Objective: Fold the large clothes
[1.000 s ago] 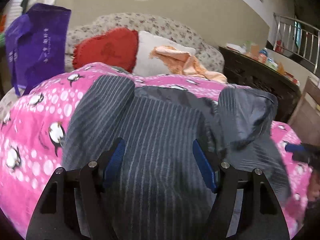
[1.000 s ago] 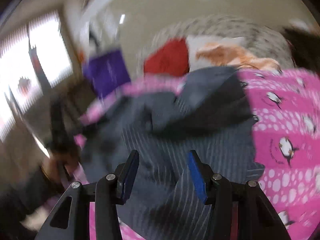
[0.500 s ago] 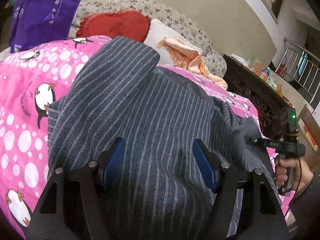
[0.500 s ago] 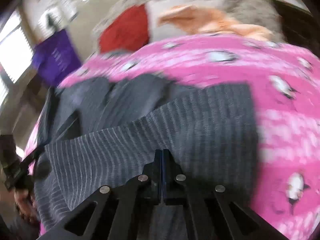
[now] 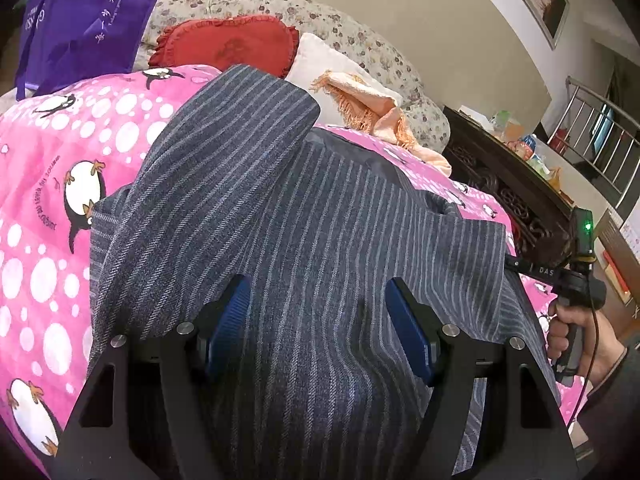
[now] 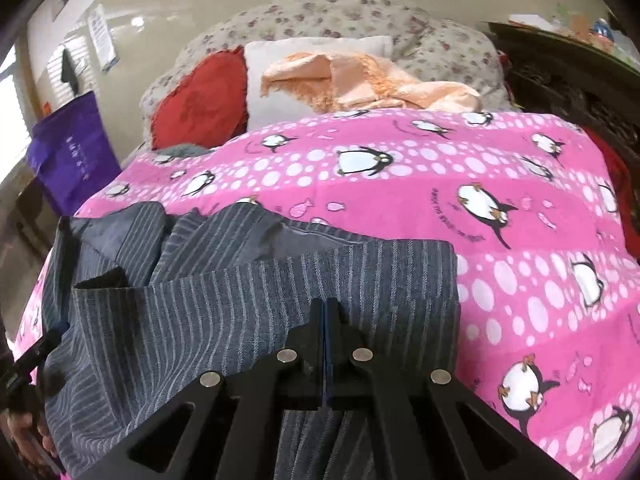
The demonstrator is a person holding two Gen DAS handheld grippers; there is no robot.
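**Ana:** Pink penguin-print quilt (image 6: 500,248) covers the bed, right up to a floral cushion (image 6: 440,44) at the head. What lies on it?

**Ben:** One dark grey pinstriped garment (image 5: 304,216), spread across the near part of the quilt. A striped flap of it is folded over on the left side in the left wrist view, and some smooth dark lining shows at its far edge.

**Ana:** And around it?

**Ben:** Against the floral cushion lean a red heart-shaped pillow (image 5: 228,44) and a white pillow (image 6: 304,60), with a peach fringed cloth (image 6: 360,80) draped over the white one and onto the quilt's far edge. A purple bag (image 5: 84,16) with white lettering hangs beyond the bed's left side; what is in it I cannot tell. On the right stands a dark carved wooden cabinet (image 5: 512,184) with small packets and bottles on top, too small to name.

**Ana:** The grippers?

**Ben:** The left gripper (image 5: 318,320) has its blue pads wide apart, with striped cloth lying between them but not pinched. The right gripper (image 6: 325,320) has its jaws fully together over the garment's near right corner; whether fabric is caught between them I cannot tell. A hand (image 5: 576,340) holds its handle at the garment's right edge.
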